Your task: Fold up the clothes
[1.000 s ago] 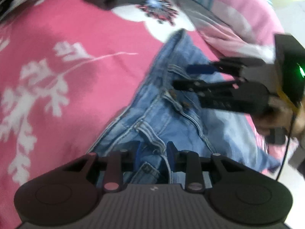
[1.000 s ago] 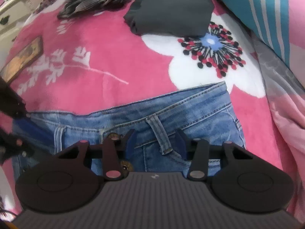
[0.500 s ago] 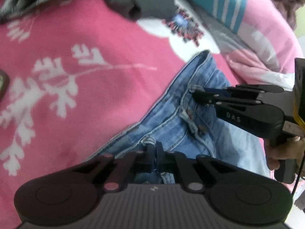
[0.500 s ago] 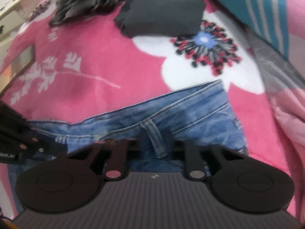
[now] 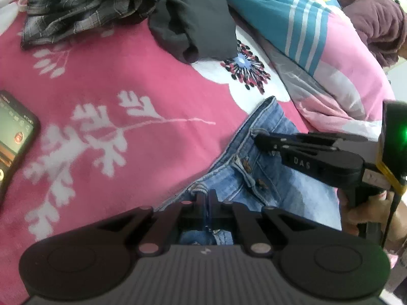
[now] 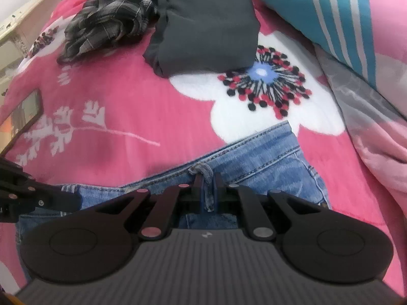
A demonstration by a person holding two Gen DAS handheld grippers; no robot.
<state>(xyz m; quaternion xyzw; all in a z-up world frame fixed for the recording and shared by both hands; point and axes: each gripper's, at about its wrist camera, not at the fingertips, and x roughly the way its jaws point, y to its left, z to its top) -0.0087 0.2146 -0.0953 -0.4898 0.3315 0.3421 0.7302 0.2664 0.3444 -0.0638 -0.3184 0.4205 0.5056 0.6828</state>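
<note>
Blue jeans [image 5: 254,193] lie on a pink flowered blanket [image 5: 127,76], waistband toward the far side. My left gripper [image 5: 206,195] is shut on the waistband near a belt loop. In the left wrist view my right gripper [image 5: 260,138] reaches in from the right, a hand [image 5: 361,213] behind it, its tips pinched on the band. The right wrist view shows the jeans [image 6: 267,160] with my right gripper [image 6: 207,180] shut on a belt loop at the waistband. My left gripper [image 6: 73,199] holds the same band at the left edge.
A folded dark garment [image 6: 206,20] and a crumpled plaid shirt [image 6: 109,17] lie at the far side of the blanket. A phone [image 5: 12,137] rests at the left. A striped teal and pink quilt [image 5: 305,38] is bunched along the right. Pale furniture [image 6: 15,33] stands far left.
Both grippers went from open over the waistband to shut on it. Both views have tilted up, showing more of the far blanket.
</note>
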